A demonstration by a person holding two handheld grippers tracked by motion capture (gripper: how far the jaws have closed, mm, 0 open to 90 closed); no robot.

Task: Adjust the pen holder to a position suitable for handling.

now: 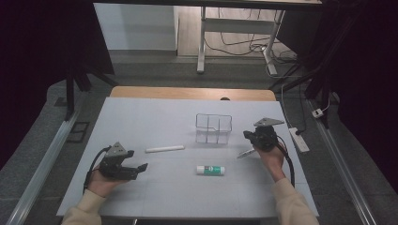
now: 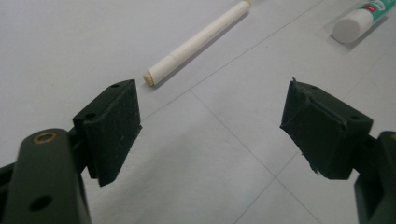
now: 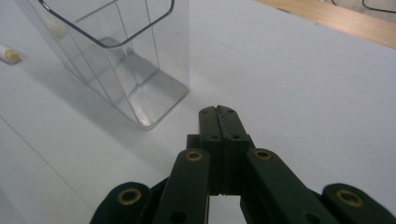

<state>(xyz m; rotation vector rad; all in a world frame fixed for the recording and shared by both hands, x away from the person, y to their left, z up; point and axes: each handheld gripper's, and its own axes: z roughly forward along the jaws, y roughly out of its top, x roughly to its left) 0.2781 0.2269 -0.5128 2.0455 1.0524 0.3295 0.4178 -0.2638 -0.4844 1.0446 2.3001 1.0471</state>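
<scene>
Listing what we see: right claw (image 3: 218,111) closed, empty, clear compartmented holder (image 3: 116,56) just beyond it, empty; left claw (image 2: 210,126) open, white marker (image 2: 196,42) ahead; glue stick (image 1: 210,170), label unreadable.

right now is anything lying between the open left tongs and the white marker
Nothing visible does. The left tongs stand open, and only bare white table sheet lies between them and the long white marker. The white glue stick sits off to the side.
</scene>
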